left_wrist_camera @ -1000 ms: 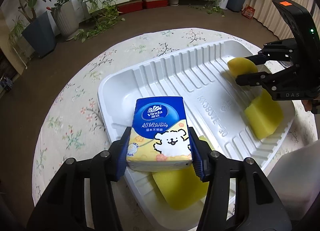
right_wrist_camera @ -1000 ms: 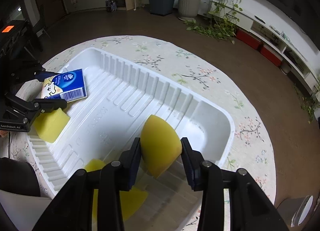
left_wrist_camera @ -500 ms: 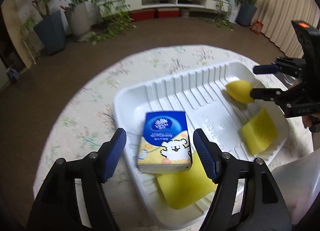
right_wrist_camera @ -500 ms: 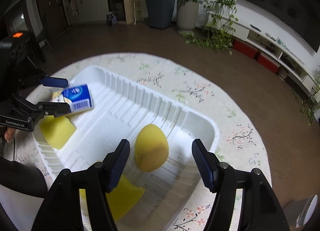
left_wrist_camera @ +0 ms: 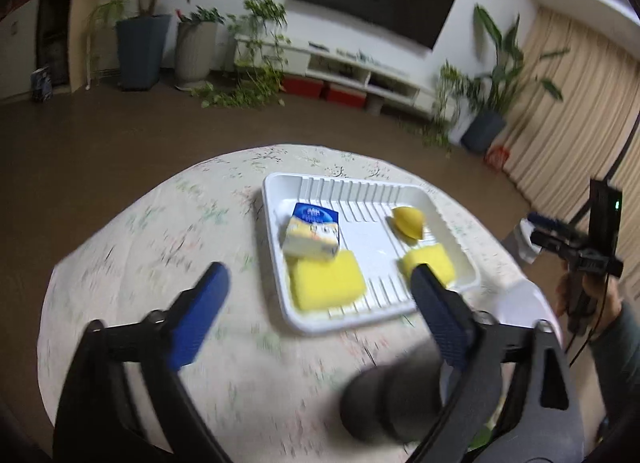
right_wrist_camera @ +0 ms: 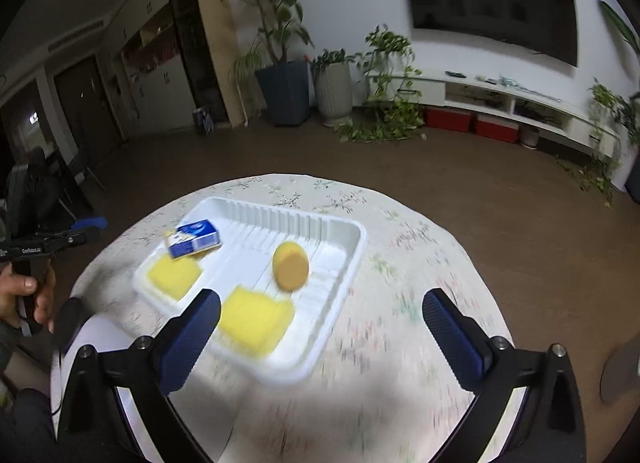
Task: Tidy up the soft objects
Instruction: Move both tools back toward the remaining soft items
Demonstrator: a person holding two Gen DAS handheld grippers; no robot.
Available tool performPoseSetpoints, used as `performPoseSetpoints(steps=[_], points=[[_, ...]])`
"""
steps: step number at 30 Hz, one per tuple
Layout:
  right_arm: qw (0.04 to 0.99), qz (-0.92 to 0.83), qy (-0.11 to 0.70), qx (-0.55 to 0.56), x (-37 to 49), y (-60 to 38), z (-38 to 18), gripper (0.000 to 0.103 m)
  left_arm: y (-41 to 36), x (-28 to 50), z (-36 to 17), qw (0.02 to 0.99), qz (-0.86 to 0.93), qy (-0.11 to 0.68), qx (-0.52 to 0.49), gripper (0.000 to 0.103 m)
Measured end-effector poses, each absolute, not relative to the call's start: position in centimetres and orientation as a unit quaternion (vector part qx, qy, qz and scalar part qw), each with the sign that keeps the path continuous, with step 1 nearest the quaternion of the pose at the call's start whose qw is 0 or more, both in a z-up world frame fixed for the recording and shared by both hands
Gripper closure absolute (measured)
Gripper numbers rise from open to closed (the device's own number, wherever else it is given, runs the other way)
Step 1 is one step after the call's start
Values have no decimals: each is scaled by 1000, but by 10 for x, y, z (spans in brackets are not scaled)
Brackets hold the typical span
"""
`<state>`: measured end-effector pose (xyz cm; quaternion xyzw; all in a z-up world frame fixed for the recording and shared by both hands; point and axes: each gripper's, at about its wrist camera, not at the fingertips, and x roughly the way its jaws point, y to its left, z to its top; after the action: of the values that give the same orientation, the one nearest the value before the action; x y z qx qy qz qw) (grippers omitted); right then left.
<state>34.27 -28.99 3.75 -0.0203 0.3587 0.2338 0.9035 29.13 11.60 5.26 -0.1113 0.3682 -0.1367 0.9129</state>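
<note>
I am judging the placing step done: the white ribbed tray (left_wrist_camera: 362,319) is sitting mid-table, holding the tissue pack (left_wrist_camera: 313,231) at its left, the round yellow sponge (right_wrist_camera: 291,265) at its right and two square sponges nearer me. Next I am looking for leftovers. Both the left gripper (left_wrist_camera: 320,287) and the right gripper (right_wrist_camera: 322,313) have just been opening, standing wide and empty.

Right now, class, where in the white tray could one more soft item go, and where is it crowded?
Free: the ribbed far end of the tray, beyond the tissue pack and round sponge, and the middle strip between them. Crowded: the near end, where two square sponges lie, one partly under the pack.
</note>
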Motion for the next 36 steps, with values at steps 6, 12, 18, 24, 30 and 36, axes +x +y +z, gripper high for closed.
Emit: performPoseSetpoints(steps=[6,12,18,24,30,36], points=[[921,230,315,-15,249,-301,46,0,117,201,51,929,-131,323,-121,4],[933,240,265,-29,151,-287,40,0,97,123,45,935,-139,299,-133,0],[932,241,271,0,95,-270,28,0,73,68,28,922,-169,311,-158,0],[929,220,297,22,58,-251,4,0,49,40,2,895,-178,371,-172,0],[927,180,326,45,28,-239,-21,0,44,22,-7,904,-134,372,-163,0],[929,142,340,34,19,-236,-28,0,22,23,-8,907,-136,384,-109,0]])
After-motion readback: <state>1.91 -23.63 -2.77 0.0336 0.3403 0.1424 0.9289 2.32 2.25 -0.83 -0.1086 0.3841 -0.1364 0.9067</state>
